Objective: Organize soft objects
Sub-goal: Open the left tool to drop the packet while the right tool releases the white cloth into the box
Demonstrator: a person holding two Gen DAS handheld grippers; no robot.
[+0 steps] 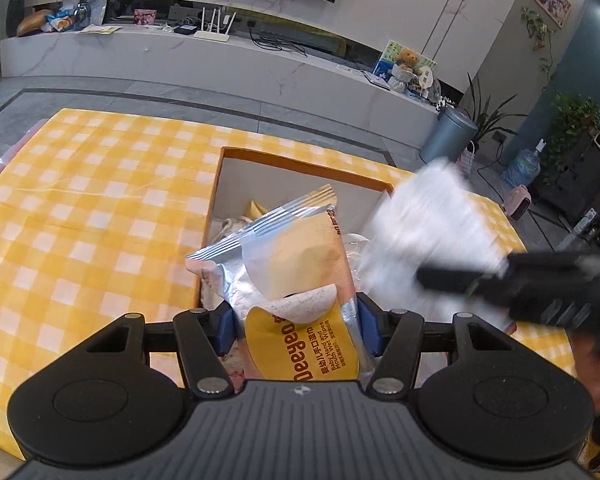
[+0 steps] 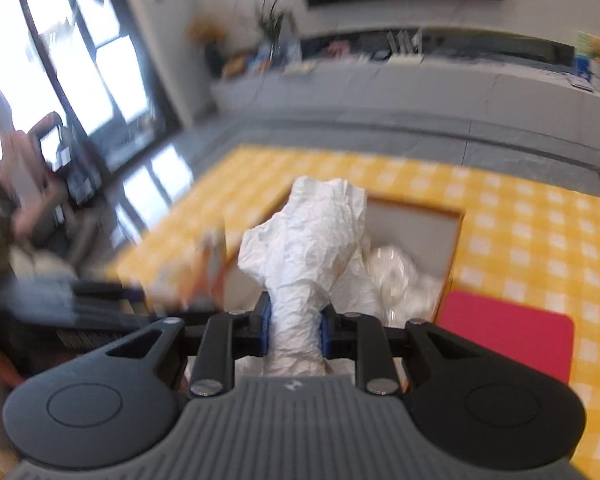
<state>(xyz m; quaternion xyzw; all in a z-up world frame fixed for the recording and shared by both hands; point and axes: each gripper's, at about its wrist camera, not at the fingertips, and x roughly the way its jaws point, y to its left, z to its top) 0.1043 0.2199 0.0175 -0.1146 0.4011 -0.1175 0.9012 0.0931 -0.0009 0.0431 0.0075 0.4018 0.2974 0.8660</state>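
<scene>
The left hand-held gripper [image 1: 296,330] clamps a pack of baby wipes [image 1: 290,280] at lower centre of its frame, above an open cardboard box [image 1: 300,168] on the yellow-checked tabletop [image 1: 92,208]. The right hand-held gripper [image 2: 294,330] pinches crumpled white paper [image 2: 312,240] at centre frame over the same box, beside a red pad [image 2: 512,330].

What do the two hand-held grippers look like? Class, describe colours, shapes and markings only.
Both the left gripper and the right gripper look alike: a ribbed grey body bearing a small white logo, two rounded black lobes with circular recesses, black link arms with silver pivot pins, and blue pads inside the fingers. No cables show. A bare hand appears at one edge.
</scene>
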